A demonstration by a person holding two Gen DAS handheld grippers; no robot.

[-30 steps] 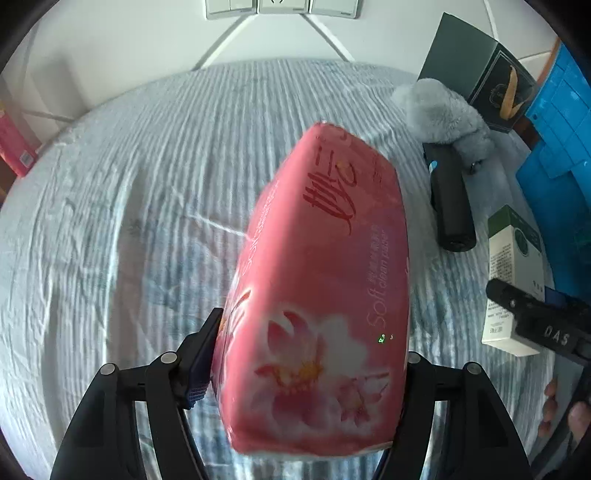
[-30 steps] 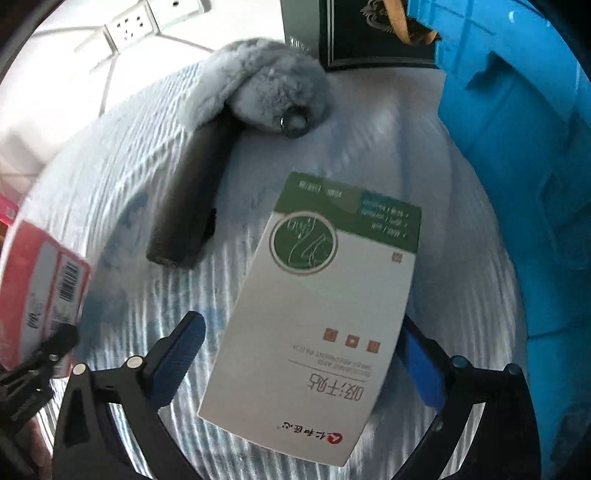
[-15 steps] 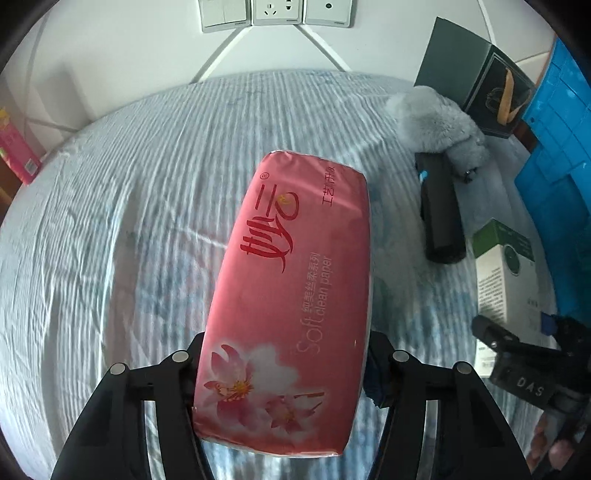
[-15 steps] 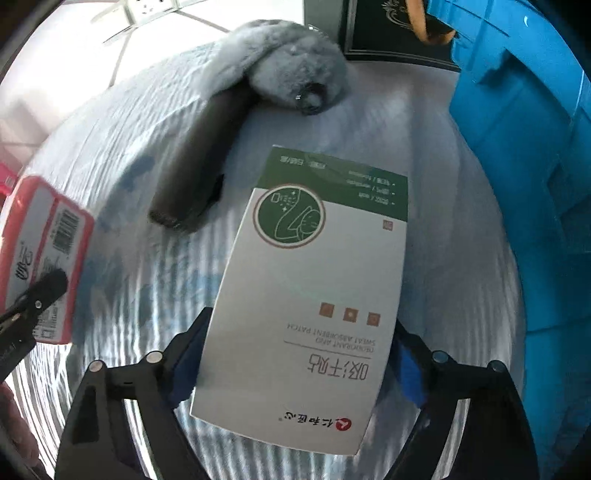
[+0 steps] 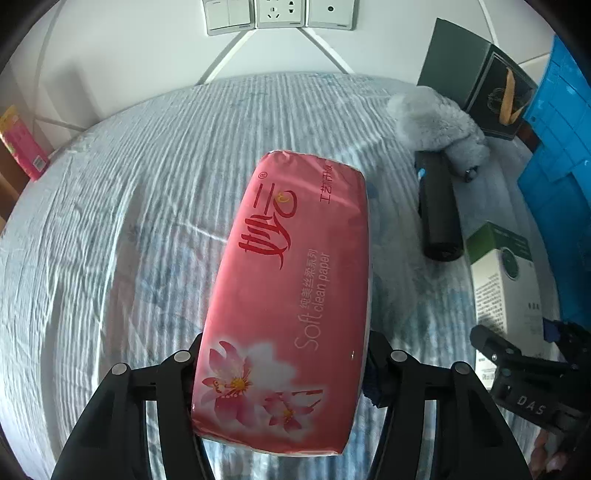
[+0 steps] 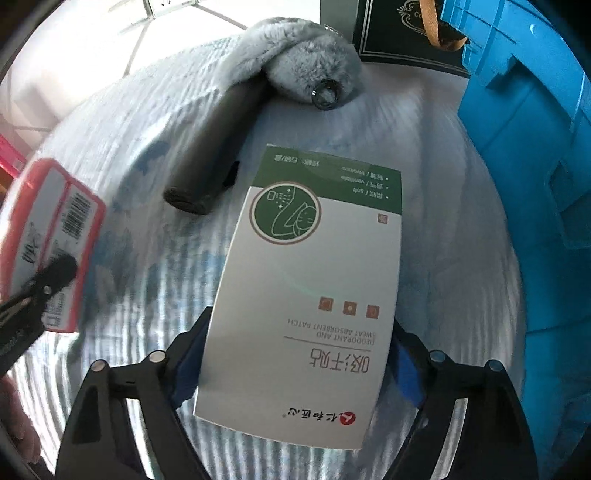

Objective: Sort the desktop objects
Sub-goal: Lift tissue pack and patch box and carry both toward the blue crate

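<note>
My left gripper [image 5: 282,373] is shut on a pink tissue pack [image 5: 295,288] and holds it above the striped cloth [image 5: 129,206]. The pack also shows at the left of the right wrist view [image 6: 51,236]. My right gripper [image 6: 295,365] is shut on a white and green box [image 6: 314,280], lifted a little off the cloth; the box also shows at the right of the left wrist view [image 5: 506,273]. A black cylinder [image 6: 214,147] and a grey furry toy [image 6: 295,55] lie beyond the box.
A blue plastic crate [image 6: 524,147] stands at the right edge. A dark green box [image 5: 480,74] leans at the back right. A pink box [image 5: 22,144] stands at the far left. Wall sockets [image 5: 280,14] are behind the table.
The left gripper has lowered and levelled the tissue pack and drawn it back. The right gripper has closed on the white and green box and raised it slightly.
</note>
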